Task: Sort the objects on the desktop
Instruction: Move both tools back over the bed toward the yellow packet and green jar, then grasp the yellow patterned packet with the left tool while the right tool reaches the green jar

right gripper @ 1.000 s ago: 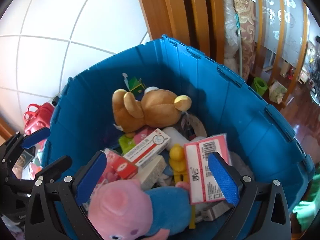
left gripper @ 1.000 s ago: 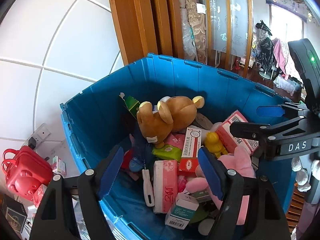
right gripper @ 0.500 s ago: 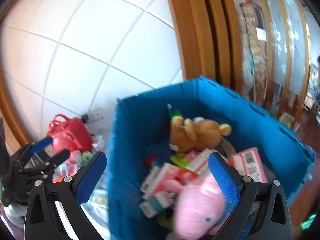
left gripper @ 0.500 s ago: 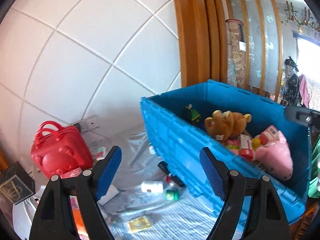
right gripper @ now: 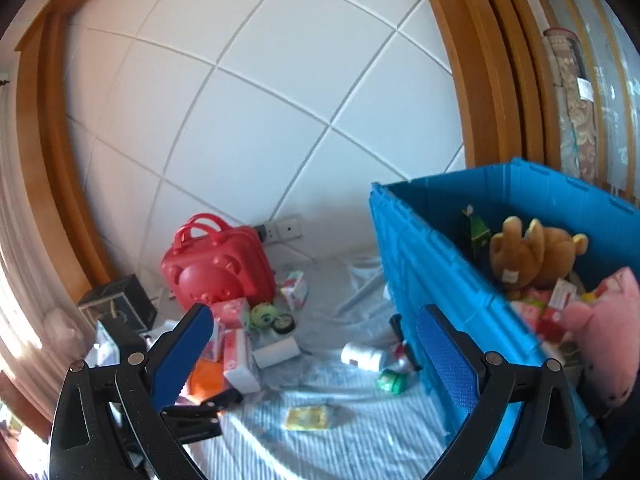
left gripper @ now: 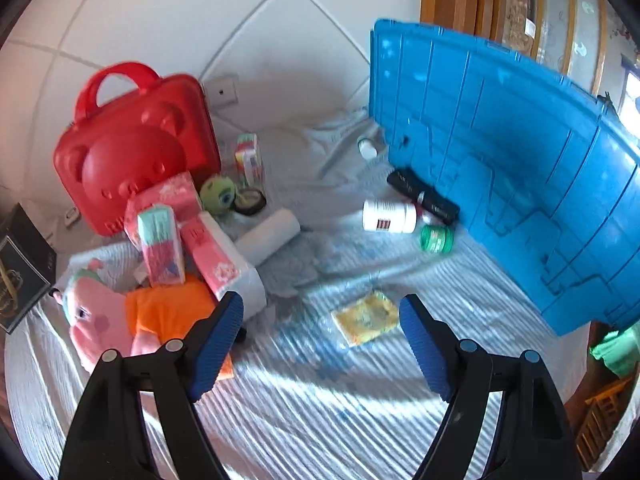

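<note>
Both hand-held grippers empty, clutter spread beside the blue bin

Left hand-held gripper [left gripper: 320,340] has its jaws apart with nothing between – yellow packet [left gripper: 366,318] just ahead at 12 o'clock, white bottle [left gripper: 388,216] and green jar [left gripper: 436,239] toward 1, pink plush [left gripper: 120,320] at 9. Right hand-held gripper [right gripper: 312,354] is spread too, the blue bin [right gripper: 432,280] at its 2 o'clock – red case [right gripper: 218,268] at 11.

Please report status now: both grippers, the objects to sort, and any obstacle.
Left gripper open, empty, above yellow packet. Right gripper open, empty. Loose items beside blue crate. Nothing blocking.
</note>
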Tool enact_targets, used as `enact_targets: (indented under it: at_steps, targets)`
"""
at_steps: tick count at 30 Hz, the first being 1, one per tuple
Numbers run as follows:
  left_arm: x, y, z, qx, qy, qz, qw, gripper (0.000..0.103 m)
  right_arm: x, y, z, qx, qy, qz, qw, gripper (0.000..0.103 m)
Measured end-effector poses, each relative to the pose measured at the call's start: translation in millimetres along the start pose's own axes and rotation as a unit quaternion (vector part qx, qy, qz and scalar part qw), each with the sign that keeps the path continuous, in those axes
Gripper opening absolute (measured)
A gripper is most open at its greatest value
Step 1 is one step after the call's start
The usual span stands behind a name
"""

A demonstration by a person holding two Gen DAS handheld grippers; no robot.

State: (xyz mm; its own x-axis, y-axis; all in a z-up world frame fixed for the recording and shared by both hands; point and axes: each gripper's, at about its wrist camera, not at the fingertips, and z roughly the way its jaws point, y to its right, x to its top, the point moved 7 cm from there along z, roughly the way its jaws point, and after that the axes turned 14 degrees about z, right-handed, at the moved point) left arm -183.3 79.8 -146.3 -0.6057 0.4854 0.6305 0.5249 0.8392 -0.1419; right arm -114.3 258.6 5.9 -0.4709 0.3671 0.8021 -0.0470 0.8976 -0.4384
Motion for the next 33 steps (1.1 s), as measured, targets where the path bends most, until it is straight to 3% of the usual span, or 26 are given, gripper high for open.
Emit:
enact_targets:
  at_steps: [4, 9, 16, 18, 19, 20, 28, 33]
  targets:
    - [-26, 14, 44, -0.049, -0.032, 0.019, 0.9981, 0.08, -39, -3, 24, -0.019, -0.018, 0.0, 1.0, 0.103]
    - [-38, 35, 90, -0.08, -0.043, 0.061, 0.994, 0.08, -95, 31, 65, -0.081, -0.05, 0.054, 0.994, 0.103]
    - [-39, 61, 142, -0.12, -0.039, 0.108, 0.9861, 0.08, -161, 101, 117, -0.177, -0.087, 0.133, 0.971, 0.103]
    - [-40, 64, 155, -0.112, -0.046, 0.133, 0.9838, 0.069, -172, 118, 125, -0.197, -0.096, 0.142, 0.965, 0.103]
    - [-37, 63, 155, -0.113, -0.033, 0.14, 0.9831, 0.037, -175, 124, 129, -0.205, -0.1, 0.145, 0.963, 0.103]
    - [-33, 60, 157, -0.124, -0.034, 0.132, 0.983, 0.015, -177, 129, 134, -0.209, -0.102, 0.147, 0.961, 0.103]
    - [27, 15, 171, -0.098, -0.014, 0.079, 0.992, 0.012, -169, 148, 187, -0.227, -0.114, 0.145, 0.956, 0.103]
    - [35, 9, 183, -0.103, -0.016, 0.066, 0.9923, 0.012, -160, 165, 227, -0.251, -0.111, 0.155, 0.949, 0.103]
